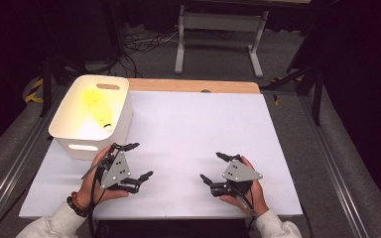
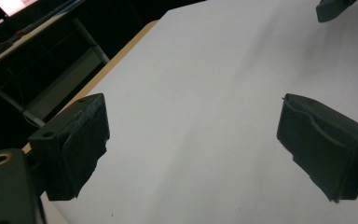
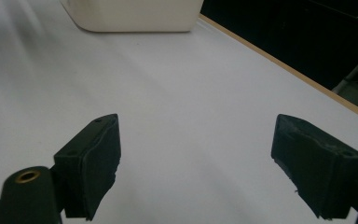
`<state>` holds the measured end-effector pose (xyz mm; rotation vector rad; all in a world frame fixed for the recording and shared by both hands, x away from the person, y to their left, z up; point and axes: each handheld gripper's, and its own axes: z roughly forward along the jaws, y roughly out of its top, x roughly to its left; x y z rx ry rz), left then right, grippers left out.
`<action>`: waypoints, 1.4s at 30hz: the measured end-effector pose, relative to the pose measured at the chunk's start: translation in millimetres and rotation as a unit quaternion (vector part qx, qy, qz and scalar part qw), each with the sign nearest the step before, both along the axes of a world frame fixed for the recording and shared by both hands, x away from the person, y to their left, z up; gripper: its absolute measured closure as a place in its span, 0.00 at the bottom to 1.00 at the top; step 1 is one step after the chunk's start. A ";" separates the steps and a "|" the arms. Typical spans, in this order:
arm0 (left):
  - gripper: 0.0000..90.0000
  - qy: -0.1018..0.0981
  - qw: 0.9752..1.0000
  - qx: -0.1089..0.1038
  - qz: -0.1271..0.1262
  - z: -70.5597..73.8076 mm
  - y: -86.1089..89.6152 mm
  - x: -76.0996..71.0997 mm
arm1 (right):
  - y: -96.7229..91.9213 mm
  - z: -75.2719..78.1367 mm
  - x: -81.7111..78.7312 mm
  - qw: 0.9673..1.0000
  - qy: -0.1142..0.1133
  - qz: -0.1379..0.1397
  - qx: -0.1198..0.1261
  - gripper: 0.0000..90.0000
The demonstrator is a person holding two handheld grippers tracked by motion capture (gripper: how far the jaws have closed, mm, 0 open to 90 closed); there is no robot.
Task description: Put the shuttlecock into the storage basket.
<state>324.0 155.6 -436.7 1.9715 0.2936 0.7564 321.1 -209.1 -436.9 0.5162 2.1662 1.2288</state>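
Left gripper (image 1: 138, 161): jaws spread, empty, resting beside the white bin (image 1: 73, 141).
Right gripper (image 1: 211, 167): jaws apart, nothing held, parked low.
Yellow object (image 1: 97, 106): inside the bin, contained.
Table (image 1: 188, 129): bare between tools.

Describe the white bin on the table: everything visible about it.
The white bin is a rectangular tub with rounded corners, seemingly smooth plastic, with an oval handle slot in its far wall and another in its near wall. It stands upright and open-topped at the table's left far corner, on the white surface. Inside lies a yellow object, too washed out by glare to identify. The left tool hovers just in front of it, jaws open, apparently not touching. The right gripper view shows its base.
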 end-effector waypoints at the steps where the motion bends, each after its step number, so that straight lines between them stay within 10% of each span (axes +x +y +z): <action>1: 0.11 0.000 1.000 -0.001 0.002 -0.8 0.8 -0.2 | 0.2 0.0 -0.3 1.000 -0.001 0.000 -0.001 0.18; 23: 0.11 0.026 0.999 0.015 0.026 -23.9 25.4 -2.7 | 2.3 -2.5 -1.7 1.000 -0.005 0.004 -0.003 0.18; 42: 0.04 0.078 0.995 -0.026 0.063 -42.1 69.1 -9.5 | -2.7 -6.4 0.3 1.000 0.006 -0.003 -0.003 0.17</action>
